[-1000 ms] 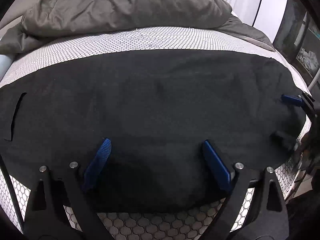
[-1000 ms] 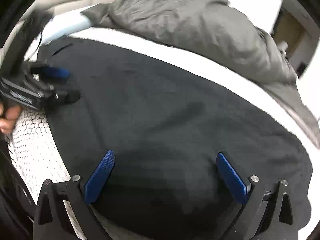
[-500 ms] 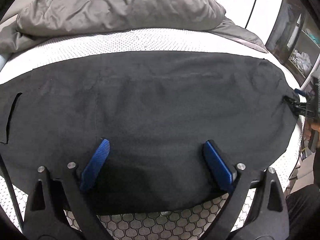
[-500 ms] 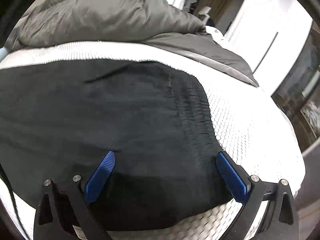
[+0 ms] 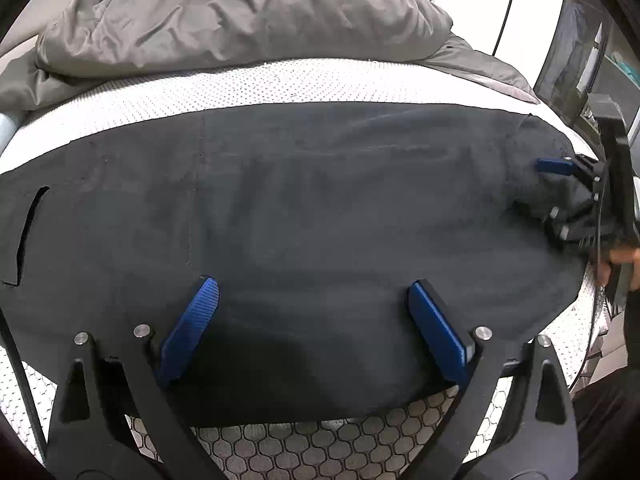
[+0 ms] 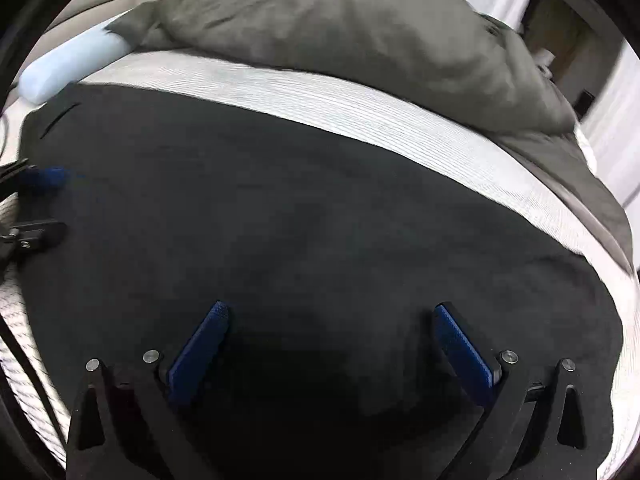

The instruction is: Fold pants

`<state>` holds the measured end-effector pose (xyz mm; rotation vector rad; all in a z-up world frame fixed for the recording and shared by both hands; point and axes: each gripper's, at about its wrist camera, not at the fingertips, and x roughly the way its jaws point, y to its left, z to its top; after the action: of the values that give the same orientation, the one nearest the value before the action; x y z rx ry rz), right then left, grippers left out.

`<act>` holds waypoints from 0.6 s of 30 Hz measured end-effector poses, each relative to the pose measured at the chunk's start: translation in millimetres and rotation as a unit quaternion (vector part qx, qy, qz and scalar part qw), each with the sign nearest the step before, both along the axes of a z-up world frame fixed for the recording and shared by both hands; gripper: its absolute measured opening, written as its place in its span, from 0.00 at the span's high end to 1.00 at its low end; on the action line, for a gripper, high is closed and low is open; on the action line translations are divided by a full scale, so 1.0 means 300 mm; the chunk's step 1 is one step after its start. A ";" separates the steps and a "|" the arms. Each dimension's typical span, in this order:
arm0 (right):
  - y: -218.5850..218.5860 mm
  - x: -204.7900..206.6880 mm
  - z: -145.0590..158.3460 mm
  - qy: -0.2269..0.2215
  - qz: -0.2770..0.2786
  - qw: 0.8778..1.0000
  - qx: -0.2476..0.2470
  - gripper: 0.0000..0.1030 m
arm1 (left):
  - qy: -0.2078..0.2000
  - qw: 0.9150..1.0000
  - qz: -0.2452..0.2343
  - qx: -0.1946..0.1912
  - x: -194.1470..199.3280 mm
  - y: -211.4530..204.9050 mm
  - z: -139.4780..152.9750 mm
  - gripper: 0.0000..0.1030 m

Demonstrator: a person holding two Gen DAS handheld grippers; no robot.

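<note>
Black pants [image 5: 340, 208] lie spread flat across the white mattress [image 5: 280, 80], with a pocket slit [image 5: 28, 232] near their left end. My left gripper [image 5: 313, 286] is open and hovers low over the near edge of the pants, with nothing between its fingers. At the far right, my right gripper [image 5: 558, 196] reaches over the right end of the pants, where the cloth is a little bunched. In the right wrist view the right gripper [image 6: 330, 310] is open above the pants [image 6: 320, 220]. The left gripper [image 6: 44, 204] shows at the left edge, jaws apart.
A crumpled grey duvet [image 5: 240, 12] fills the back of the bed behind the pants. A pale blue bolster [image 6: 68, 68] lies at the far left. Dark shelving [image 5: 580, 52] stands beyond the right side. A hand [image 5: 620, 258] holds the right gripper.
The right wrist view swung from the pants' right end back towards the left gripper. The right gripper now sits further over the right end of the pants. The left gripper barely moved.
</note>
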<state>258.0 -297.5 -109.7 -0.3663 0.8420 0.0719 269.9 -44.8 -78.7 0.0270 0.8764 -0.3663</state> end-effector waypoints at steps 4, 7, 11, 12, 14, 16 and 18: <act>-0.293 -0.032 0.026 -0.042 -0.115 0.990 -0.063 0.00 | 0.000 1.000 0.000 0.001 0.003 -0.002 -0.002 0.07; -0.547 -0.057 0.040 -0.044 -0.209 0.977 -0.026 0.00 | -0.001 1.000 -0.003 -0.001 -0.007 0.003 -0.003 0.07; -0.648 -0.097 0.075 -0.038 -0.264 0.963 0.034 0.00 | -0.004 1.000 -0.003 -0.003 -0.022 0.010 0.001 0.07; -0.634 -0.115 0.095 -0.048 -0.262 0.963 0.035 0.00 | -0.007 1.000 -0.002 -0.007 -0.029 0.016 0.007 0.07; -0.602 -0.158 0.135 -0.075 -0.243 0.966 0.052 0.00 | -0.009 1.000 0.005 -0.022 -0.046 0.043 0.023 0.07; -0.556 -0.223 0.162 -0.089 -0.216 0.968 0.088 0.00 | -0.015 0.999 0.026 -0.038 -0.071 0.087 0.048 0.07; -0.509 -0.306 0.174 -0.099 -0.189 0.970 0.114 0.00 | -0.021 0.997 0.055 -0.056 -0.100 0.150 0.076 0.07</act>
<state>166.3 -450.2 -57.6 0.0084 0.6849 -0.2180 239.9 0.1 -56.0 -0.1161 0.8105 -0.3105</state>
